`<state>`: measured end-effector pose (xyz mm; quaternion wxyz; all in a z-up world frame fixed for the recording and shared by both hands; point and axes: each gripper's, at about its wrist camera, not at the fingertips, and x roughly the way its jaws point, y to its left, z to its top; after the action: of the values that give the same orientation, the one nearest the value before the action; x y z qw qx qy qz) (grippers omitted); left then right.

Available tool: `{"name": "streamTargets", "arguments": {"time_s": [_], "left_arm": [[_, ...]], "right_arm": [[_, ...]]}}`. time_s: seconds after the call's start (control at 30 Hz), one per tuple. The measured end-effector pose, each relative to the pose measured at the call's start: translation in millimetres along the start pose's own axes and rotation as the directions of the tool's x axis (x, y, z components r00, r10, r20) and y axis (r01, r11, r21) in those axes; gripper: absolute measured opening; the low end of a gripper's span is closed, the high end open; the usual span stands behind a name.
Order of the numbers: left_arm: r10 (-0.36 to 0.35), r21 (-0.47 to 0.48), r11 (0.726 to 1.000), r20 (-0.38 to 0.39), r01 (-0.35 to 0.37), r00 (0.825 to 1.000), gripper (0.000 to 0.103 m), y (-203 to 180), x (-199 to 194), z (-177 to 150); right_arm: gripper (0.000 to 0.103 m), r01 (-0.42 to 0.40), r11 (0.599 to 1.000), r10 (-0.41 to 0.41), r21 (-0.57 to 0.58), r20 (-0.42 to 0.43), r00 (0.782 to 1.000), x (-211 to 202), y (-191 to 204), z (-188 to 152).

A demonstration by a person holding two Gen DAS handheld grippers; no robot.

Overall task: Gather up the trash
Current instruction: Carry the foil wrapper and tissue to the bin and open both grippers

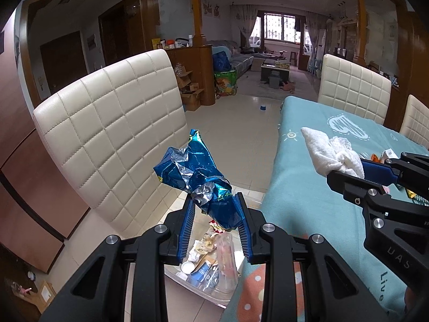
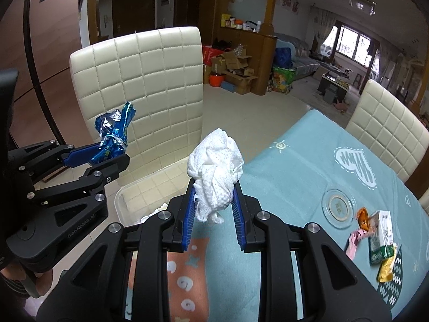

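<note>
- Left wrist view: the left gripper (image 1: 214, 201) is clamped on a crumpled blue and silver foil wrapper (image 1: 195, 171), which sticks up and out beyond the fingertips.
- Directly beneath the wrapper sits a clear plastic bin (image 1: 214, 292) on the tiled floor, already holding paper scraps, a small cup and other packaging.
- A cream quilted chair (image 1: 112, 145) stands close on the left of the bin; the edge of the table with its teal tablecloth (image 1: 303, 187) runs along the right, so the bin lies in the gap between them.
- The right gripper (image 1: 348, 170) comes in from the right above the cloth, gripping a wad of white tissue (image 1: 329, 153).
- Right wrist view: the right gripper (image 2: 213, 187) pinches the white tissue (image 2: 214, 169) between its blue pads, above the table's near corner.
- The clear bin (image 2: 120, 201) shows at lower left beside the table, partly hidden by both grippers.
- The left gripper (image 2: 110, 155) holds the foil wrapper (image 2: 115, 131) in front of the cream chair (image 2: 144, 86).
- Left lying on the cloth at right: a green and white carton (image 2: 382, 236), an orange wrapper (image 2: 363, 218), a pink scrap (image 2: 355, 241), a yellow wrapper (image 2: 386, 268), near a clear round coaster (image 2: 339, 206).
</note>
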<state>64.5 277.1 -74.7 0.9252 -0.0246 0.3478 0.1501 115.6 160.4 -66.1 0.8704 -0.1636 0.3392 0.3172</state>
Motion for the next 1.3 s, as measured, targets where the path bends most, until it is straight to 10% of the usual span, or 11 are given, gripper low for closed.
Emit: {"name": "streamTargets", "arguments": {"time_s": [0.7,0.83,1.3], "left_arm": [[0.076,-0.017,0.997,-0.008,-0.077,0.997,0.033,23.5,31.6,14.5],[0.071,-0.016,0.997,-0.024,-0.071,0.997,0.076,23.1,37.3,13.0],[0.15,-0.018,0.988,-0.038,-0.151,0.988,0.08,43.6,33.9,-2.5]], "right_arm": [[0.029,-0.034,0.999,0.033,-0.027,-0.031,0.999,50.7,-1.3,21.8],[0.029,-0.033,0.999,0.032,-0.021,-0.05,0.998,60.1,-4.4,19.3],[0.029,-0.059,0.995,0.054,-0.074,-0.066,0.996,72.3,14.3,18.0]]}}
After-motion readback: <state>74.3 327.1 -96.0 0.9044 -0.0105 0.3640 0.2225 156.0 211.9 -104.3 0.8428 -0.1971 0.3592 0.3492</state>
